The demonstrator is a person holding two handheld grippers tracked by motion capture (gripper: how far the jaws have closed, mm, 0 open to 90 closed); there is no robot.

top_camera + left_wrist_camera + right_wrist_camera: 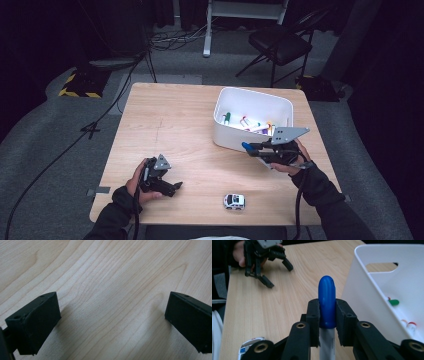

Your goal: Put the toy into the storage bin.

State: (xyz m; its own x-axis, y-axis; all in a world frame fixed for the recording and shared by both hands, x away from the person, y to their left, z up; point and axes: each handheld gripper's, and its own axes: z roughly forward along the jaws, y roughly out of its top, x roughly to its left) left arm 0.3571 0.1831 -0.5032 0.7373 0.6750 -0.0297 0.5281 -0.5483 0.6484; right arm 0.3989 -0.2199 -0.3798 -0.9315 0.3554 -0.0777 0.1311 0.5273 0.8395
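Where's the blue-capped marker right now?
The blue-capped marker is clamped in the right tool, just outside the white bin's front wall, at the table's right in the high view.

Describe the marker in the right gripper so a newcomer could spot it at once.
Find the white bin on the wooden table. At its near wall the right gripper clamps a blue-capped marker. The other markers lie inside the bin.
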